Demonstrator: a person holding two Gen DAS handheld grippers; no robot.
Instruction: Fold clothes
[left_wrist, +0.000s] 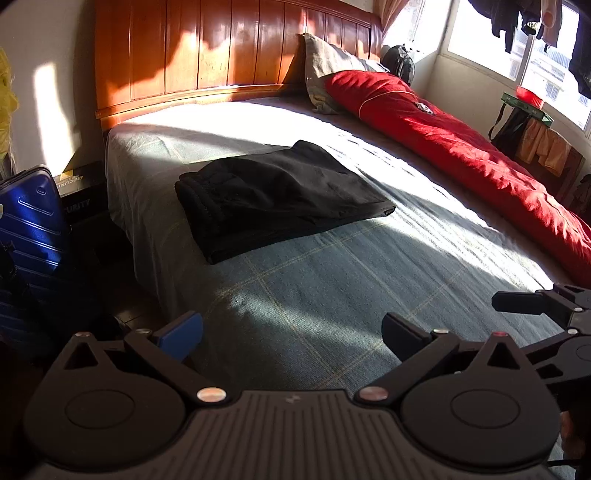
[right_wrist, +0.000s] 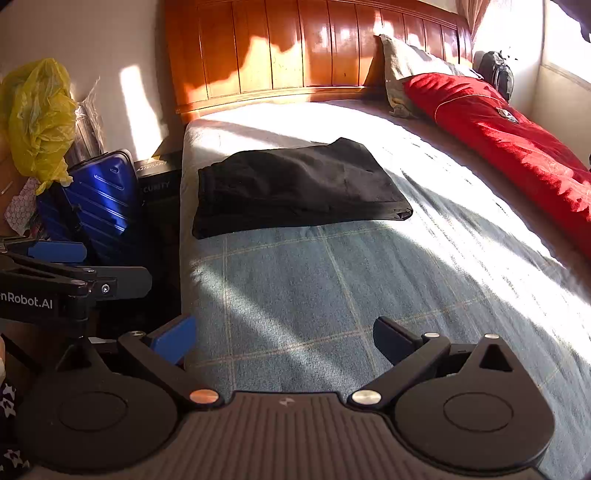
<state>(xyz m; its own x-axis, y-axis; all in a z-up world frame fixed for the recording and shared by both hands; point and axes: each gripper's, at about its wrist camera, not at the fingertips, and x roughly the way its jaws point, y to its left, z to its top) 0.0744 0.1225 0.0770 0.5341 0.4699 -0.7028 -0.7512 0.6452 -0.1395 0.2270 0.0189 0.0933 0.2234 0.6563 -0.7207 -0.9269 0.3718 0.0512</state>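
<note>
Lying folded mid-frame on the bed (left_wrist: 295, 295), black garment (left_wrist: 273, 199), left gripper (left_wrist: 291, 332) and right gripper (right_wrist: 284, 339) both spread wide, empty, lower frame.

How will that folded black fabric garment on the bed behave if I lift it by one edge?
The folded black fabric garment will probably droop: its stacked layers look soft and creased. Layers may slide apart and unfold, since nothing visibly holds them. It likely drags rather than glides over the woven blue plaid bedsheet. Both grippers are open and clear of it.
</note>
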